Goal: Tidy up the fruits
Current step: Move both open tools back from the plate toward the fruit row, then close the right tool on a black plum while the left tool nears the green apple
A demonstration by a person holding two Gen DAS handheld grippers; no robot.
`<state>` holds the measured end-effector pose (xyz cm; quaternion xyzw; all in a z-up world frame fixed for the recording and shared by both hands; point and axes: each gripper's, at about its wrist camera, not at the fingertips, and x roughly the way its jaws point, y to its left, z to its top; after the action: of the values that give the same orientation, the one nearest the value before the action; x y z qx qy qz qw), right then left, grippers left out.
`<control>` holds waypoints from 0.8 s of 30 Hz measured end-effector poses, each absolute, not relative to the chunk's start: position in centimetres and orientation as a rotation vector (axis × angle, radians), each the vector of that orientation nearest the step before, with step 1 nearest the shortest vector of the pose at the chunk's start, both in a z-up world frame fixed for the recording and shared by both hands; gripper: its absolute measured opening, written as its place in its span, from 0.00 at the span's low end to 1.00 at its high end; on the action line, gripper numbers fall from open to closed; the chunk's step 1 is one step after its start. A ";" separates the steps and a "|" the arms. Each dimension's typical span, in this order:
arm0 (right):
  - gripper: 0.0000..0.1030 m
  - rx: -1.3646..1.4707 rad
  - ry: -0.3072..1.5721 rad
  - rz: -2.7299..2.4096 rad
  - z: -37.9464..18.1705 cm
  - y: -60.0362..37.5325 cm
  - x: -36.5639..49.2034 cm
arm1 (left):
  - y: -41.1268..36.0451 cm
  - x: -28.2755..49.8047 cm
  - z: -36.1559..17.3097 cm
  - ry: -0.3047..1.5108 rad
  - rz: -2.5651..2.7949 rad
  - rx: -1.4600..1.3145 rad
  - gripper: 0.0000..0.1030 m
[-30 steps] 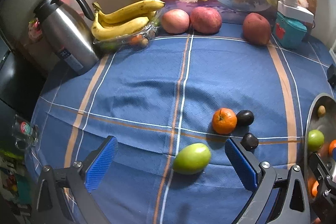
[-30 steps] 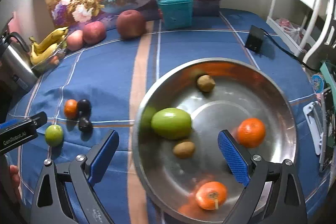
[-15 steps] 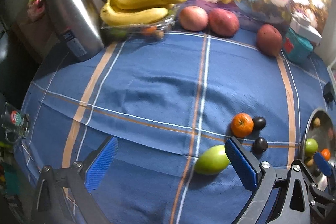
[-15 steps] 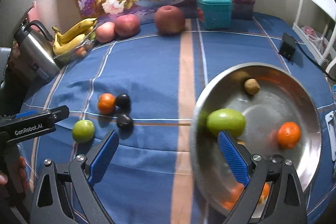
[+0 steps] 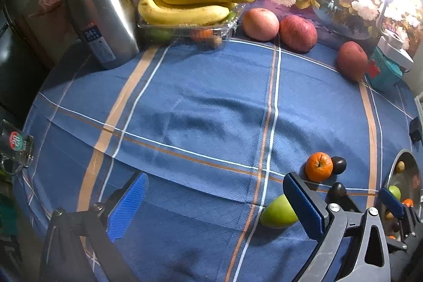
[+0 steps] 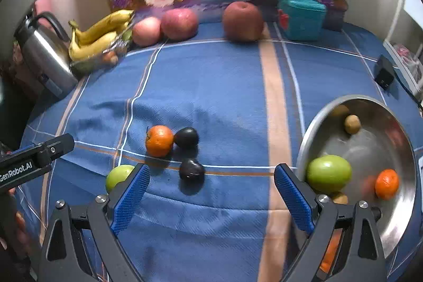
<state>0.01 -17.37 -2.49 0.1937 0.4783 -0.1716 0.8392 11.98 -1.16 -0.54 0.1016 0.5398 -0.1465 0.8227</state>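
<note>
On the blue cloth lie an orange [image 6: 159,141], two dark plums [image 6: 186,137] [image 6: 191,169] and a green apple [image 6: 119,176]; they also show in the left wrist view: orange [image 5: 318,166], apple [image 5: 277,210]. A steel bowl [image 6: 396,229] at the right holds a green apple [image 6: 328,173], an orange [image 6: 386,184] and small brown fruits. My right gripper [image 6: 211,198] is open and empty, just in front of the near plum. My left gripper [image 5: 214,205] is open and empty, left of the green apple.
At the back stand a steel kettle [image 5: 97,7], bananas on a clear tray [image 5: 190,7], three red apples [image 5: 260,24], and a teal box [image 6: 301,17]. A black adapter [image 6: 383,75] lies at the right edge. A glass mug [image 5: 15,147] sits at the left edge.
The right gripper swung left from over the bowl to the loose fruit on the cloth. The left gripper drew leftward, so the green apple now sits at its right finger.
</note>
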 end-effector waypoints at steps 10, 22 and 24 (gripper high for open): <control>0.92 0.353 1.068 -0.318 -3.7 -16.5 2.5 | -1.8 12.1 -0.8 1.159 -0.358 0.154 0.88; 0.86 0.311 1.077 -0.297 -4.0 -16.1 3.4 | -2.8 11.8 -2.2 1.248 -0.426 0.087 0.86; 0.83 0.308 1.086 -0.297 -4.3 -16.0 3.4 | -3.0 11.8 -2.7 1.274 -0.438 0.077 0.84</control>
<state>3.45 -16.03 -4.30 0.1456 0.5126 -0.1402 0.8345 11.76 -2.97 -2.70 0.0356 0.5900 -0.2027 0.7808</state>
